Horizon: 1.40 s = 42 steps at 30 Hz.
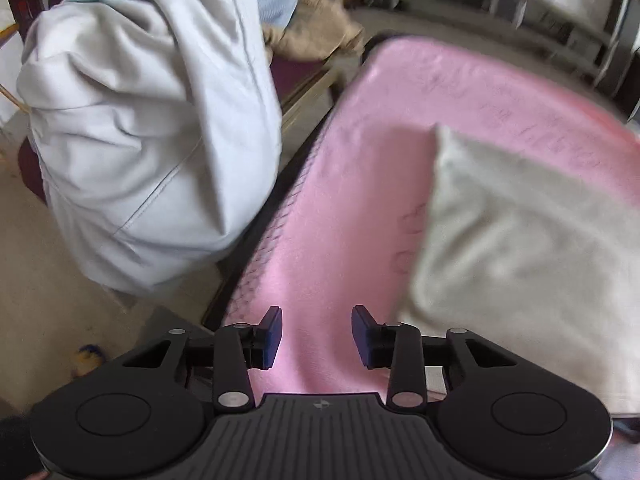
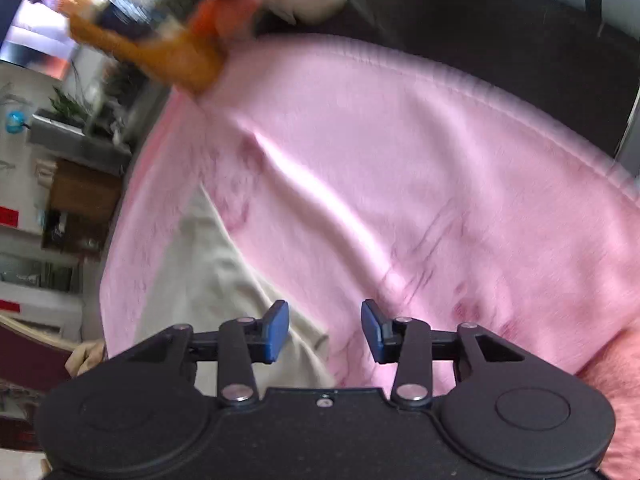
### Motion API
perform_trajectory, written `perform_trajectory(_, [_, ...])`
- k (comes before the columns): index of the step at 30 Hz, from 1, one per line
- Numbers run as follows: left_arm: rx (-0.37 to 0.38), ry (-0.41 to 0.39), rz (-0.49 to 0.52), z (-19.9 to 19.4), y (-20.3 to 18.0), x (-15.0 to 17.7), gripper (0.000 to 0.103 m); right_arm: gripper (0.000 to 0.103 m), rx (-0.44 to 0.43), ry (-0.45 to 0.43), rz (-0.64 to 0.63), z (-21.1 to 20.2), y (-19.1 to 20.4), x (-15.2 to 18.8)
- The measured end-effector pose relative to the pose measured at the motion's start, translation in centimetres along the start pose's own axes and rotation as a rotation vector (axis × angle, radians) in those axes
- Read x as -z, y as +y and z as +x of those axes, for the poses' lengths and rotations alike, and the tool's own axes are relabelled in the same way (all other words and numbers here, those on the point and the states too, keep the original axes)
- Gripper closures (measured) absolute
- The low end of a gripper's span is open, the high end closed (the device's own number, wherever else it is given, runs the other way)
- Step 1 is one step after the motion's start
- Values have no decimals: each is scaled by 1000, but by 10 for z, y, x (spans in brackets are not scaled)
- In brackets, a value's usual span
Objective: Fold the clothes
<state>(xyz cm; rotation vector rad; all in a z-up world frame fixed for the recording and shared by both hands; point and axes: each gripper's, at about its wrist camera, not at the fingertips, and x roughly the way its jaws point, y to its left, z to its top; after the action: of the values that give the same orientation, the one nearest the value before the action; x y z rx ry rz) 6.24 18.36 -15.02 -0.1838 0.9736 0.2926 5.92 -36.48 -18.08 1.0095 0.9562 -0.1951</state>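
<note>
Pink cloth (image 1: 352,168) covers our table, a cream garment (image 1: 520,248) lying flat on it. Our left gripper (image 1: 317,334) and right gripper (image 2: 325,330) hover spread, empty; whether folding is due or done, we cannot tell.

A pink towel (image 1: 360,168) with faint darker pink markings fills the centre, a cream cloth (image 1: 520,260) lies at four o'clock, a pale grey garment (image 1: 152,120) bulges at ten o'clock, and a blurred, perhaps orange-brown cloth (image 2: 160,52) sits at eleven.
</note>
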Motion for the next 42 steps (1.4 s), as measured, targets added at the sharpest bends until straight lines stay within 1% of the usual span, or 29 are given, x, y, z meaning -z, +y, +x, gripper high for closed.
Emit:
perform_trajectory(2, [84,-24,0,-10,-7,5,64,63,-95,-34,-23,-15,0,6])
perform_trajectory(3, [120,-32,10,-14,-13,7,61,63,-130,-30,-29,-16,1,10])
perform_trajectory(4, [140,-39,35,-16,-22,8,52,63,-146,-10,-36,-12,4,15])
perform_trajectory(5, [145,-50,65,-17,-33,8,48,63,-162,10,-42,-8,7,20])
perform_trajectory(8, [119,-89,157,-19,-67,7,45,63,-190,75,-79,9,24,33])
perform_trajectory(10, [134,-87,177,-13,-81,5,45,62,-203,110,-108,20,38,40])
perform_trajectory(12, [158,-67,178,-3,-89,2,44,61,-226,145,-132,32,49,46])
perform_trajectory(15, [142,-45,186,10,-98,0,44,59,-248,184,-178,40,62,53])
perform_trajectory(17, [105,-15,193,16,-98,2,40,57,-262,224,-190,44,66,56])
perform_trajectory(18, [72,15,196,20,-96,4,39,57,-258,245,-189,46,64,57])
perform_trajectory(19, [47,37,196,23,-92,6,30,56,-244,259,-186,44,59,56])
perform_trajectory(20, [37,46,190,22,-87,7,26,54,-209,275,-188,45,55,57])
perform_trajectory(22, [13,60,181,21,-75,9,26,60,-169,303,-194,52,46,55])
perform_trajectory(23, [-9,63,185,18,-70,12,26,60,-172,316,-178,48,40,53])
perform_trajectory(25, [-43,64,189,12,-59,16,27,58,-163,300,-171,33,29,49])
perform_trajectory(26, [-35,57,181,8,-53,18,32,57,-145,270,-169,22,23,46])
perform_trajectory(28, [-3,44,171,3,-50,19,32,55,-122,185,-166,-1,10,40])
perform_trajectory(30, [36,32,165,-1,-52,20,31,52,-151,115,-156,-21,-3,37])
perform_trajectory(32, [75,20,158,-6,-53,21,30,50,-198,92,-130,-31,-12,35])
perform_trajectory(34, [108,8,156,-9,-56,22,29,50,-216,87,-107,-32,-18,36])
perform_trajectory(40, [122,-8,228,-11,-87,26,26,47,-252,180,-82,-3,-2,52])
perform_trajectory(42, [121,-10,253,-10,-94,28,26,47,-215,188,-77,7,1,58])
